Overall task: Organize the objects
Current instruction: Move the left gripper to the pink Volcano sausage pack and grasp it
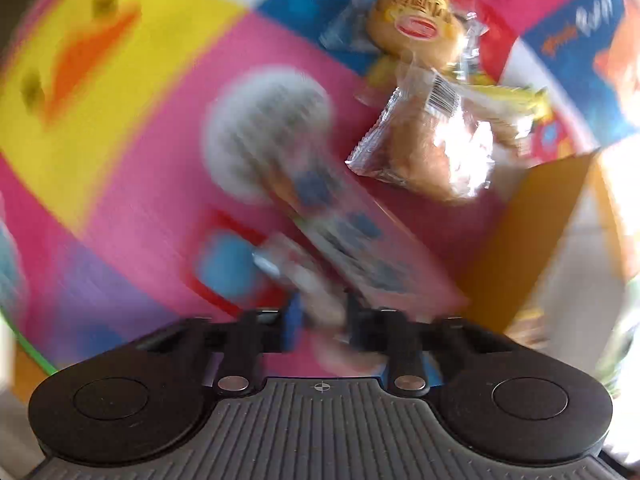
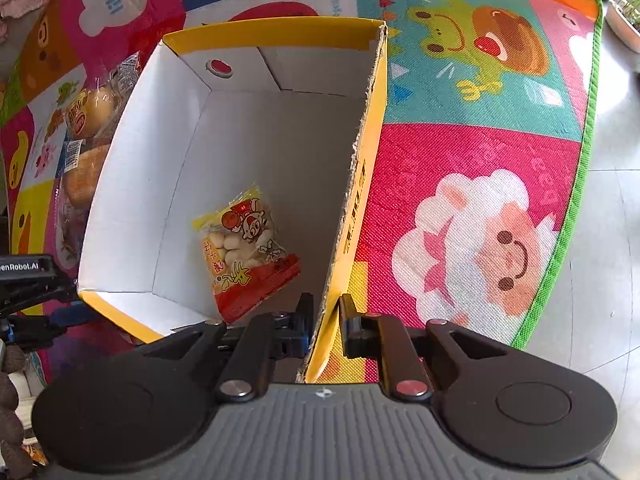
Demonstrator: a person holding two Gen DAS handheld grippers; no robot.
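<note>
Pinching the yellow cardboard box (image 2: 280, 34) wall, right gripper (image 2: 322, 322) steadied it; one red-yellow snack packet (image 2: 246, 248) was in; left gripper (image 1: 320, 320) clamped a blurred pink packet (image 1: 344, 240); two clear-wrapped buns (image 1: 432, 152) waited beside the box on the play mat (image 1: 132, 184).

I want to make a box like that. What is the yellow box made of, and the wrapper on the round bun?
The yellow box looks like corrugated cardboard: a rough, fluted cut edge, printed yellow outside, matte white inside. The bun wrapper seems thin clear plastic film: it is see-through, crinkled and glinting.

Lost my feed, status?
Left gripper shut on snack packet. Right gripper clamps box wall. One snack bag inside. Nothing blocking.
</note>
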